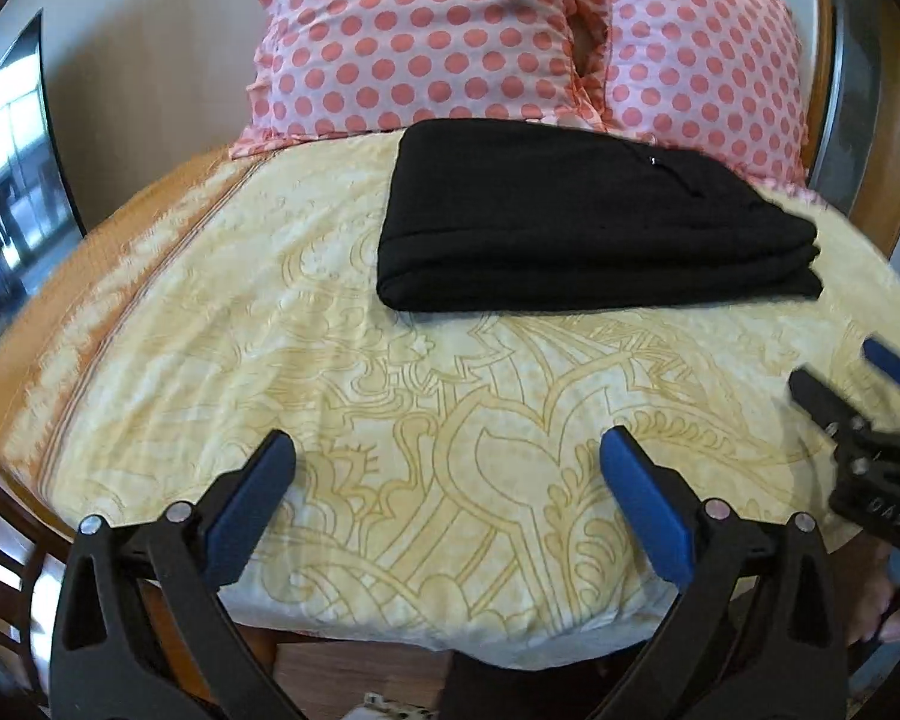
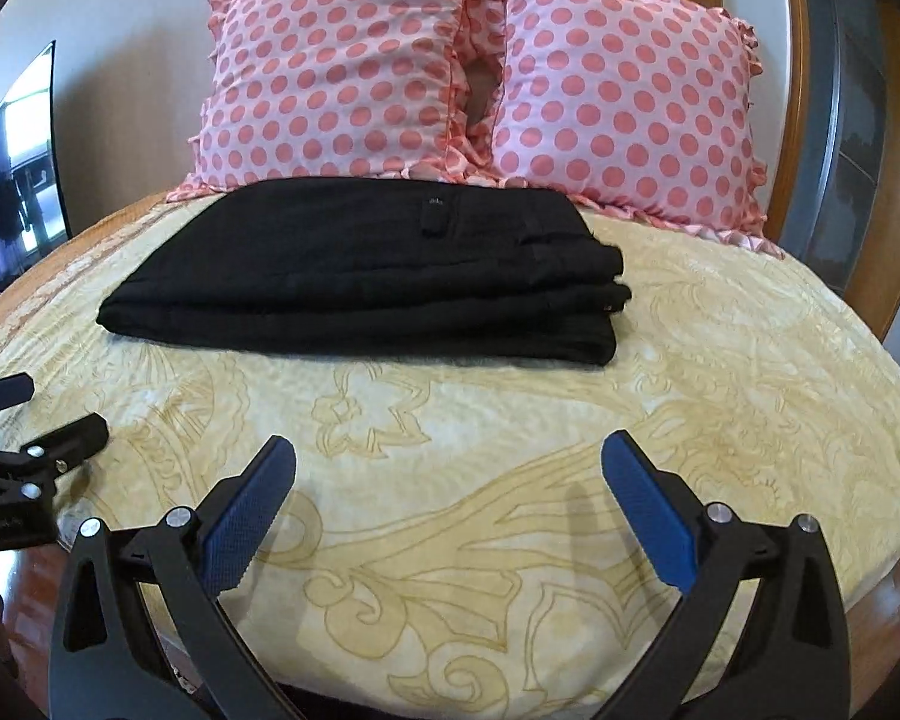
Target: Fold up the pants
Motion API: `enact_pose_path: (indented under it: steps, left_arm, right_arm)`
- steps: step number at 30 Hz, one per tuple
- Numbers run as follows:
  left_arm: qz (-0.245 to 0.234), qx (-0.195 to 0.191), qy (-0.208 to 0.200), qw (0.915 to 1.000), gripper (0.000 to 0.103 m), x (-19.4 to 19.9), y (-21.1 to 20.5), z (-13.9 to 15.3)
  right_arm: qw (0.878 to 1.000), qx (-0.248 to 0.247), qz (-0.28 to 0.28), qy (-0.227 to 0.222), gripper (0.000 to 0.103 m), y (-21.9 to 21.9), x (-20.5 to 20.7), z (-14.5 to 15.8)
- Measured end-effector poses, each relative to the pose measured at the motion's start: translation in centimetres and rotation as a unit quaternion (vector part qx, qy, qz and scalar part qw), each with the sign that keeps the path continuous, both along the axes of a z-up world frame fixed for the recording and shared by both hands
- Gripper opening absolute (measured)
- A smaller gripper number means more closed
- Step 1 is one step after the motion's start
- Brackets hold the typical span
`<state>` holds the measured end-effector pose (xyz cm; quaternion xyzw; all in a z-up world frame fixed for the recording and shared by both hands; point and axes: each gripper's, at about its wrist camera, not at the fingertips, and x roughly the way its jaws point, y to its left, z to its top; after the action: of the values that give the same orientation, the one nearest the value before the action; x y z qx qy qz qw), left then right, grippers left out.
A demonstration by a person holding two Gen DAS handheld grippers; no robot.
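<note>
Left tool (image 1: 447, 468): jaws spread wide, nothing between the blue pads (image 1: 252, 510), hanging over the near edge of the bed (image 1: 150, 360). Pants (image 1: 594, 222) lie ahead of it and off to its right, well apart, far half of the yellow patterned bedspread (image 1: 450, 420), just in front of the polka-dot pillows (image 1: 426, 36) (back edge may touch the ruffles, can't tell).

Pants already look folded: a compact black stack, several layers showing at the right-hand end, long axis running left-right across the bed, rounded fold edge on the left. Judging from that, the folding is done or nearly so, at most a tidy-up is left.

Right tool (image 2: 448, 468): also gaping, empty, over the near part of the bed. From its view the pants (image 2: 360, 276) sit ahead and slightly to its left, so the stack lies between the two tools' lines of sight, far side of both. The layered end (image 2: 606, 300) is the end nearer the right tool; the rounded fold end (image 2: 120, 312) is nearer the left one.

Neither tool touches cloth. In the left view the right tool (image 1: 858, 384) shows at the frame edge, level with the left (jaws parted there too). Any further move would be a forward reach, each tool taking its own end; the right looks a bit closer.
</note>
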<state>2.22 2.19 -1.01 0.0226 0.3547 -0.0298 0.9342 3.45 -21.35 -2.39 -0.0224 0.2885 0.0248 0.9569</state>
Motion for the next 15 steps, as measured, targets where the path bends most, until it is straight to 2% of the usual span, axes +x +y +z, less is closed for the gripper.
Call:
enact_pose_path:
  steps: [2, 7, 15]
  left_arm:
    - [-0.001, 0.002, -0.011, 0.9999, 0.101, -0.37, -0.05, -0.19]
    - [-0.006, 0.002, -0.024, 0.9997, 0.101, -0.64, 0.02, -0.33]
    - [-0.01, 0.001, -0.032, 0.9994, 0.101, -0.8, -0.02, -0.44]
  right_arm:
    - [1.0, 0.027, -0.001, -0.001, 0.102, -0.47, -0.03, -0.34]
    - [0.999, 0.026, -0.007, -0.031, 0.102, -0.32, -0.7, -0.66]
    - [0.999, 0.026, -0.007, -0.034, 0.102, -0.37, -0.75, -0.68]
